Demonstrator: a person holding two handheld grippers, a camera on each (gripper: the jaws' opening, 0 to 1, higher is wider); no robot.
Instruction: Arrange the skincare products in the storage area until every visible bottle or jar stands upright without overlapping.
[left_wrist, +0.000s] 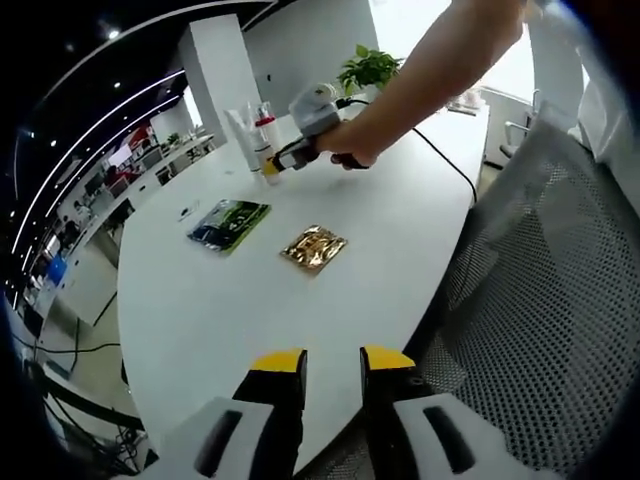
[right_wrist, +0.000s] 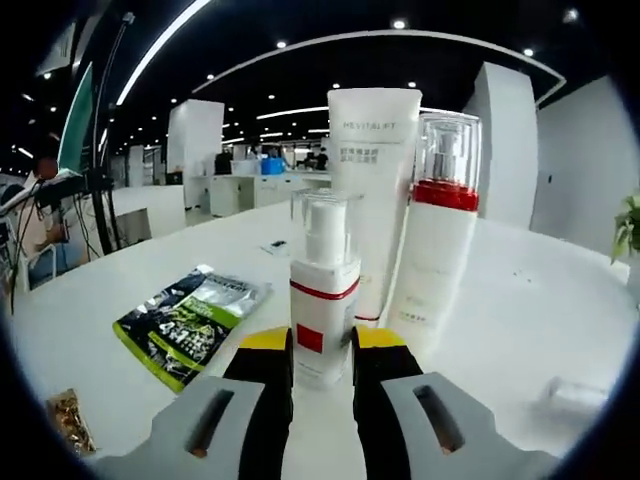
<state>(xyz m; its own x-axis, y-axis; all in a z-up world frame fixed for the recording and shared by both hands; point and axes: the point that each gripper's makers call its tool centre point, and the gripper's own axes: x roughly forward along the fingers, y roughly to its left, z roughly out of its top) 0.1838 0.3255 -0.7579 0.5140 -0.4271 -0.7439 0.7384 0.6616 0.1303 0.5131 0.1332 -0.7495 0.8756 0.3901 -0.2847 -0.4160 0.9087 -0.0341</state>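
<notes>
Readable text is scarce. In the right gripper view, the tall white tube (right_wrist: 374, 190) carries a line of faint grey capitals near its top — something like "HEVITAL FT", though the letters are too soft to be sure — and beneath it two short rows of small characters that cannot be made out. The small pump bottle (right_wrist: 323, 300) bears a plain red square with no legible writing. The green-and-black packet (right_wrist: 190, 322) has printing on its face, blurred beyond reading. In the left gripper view nothing can be read.
</notes>
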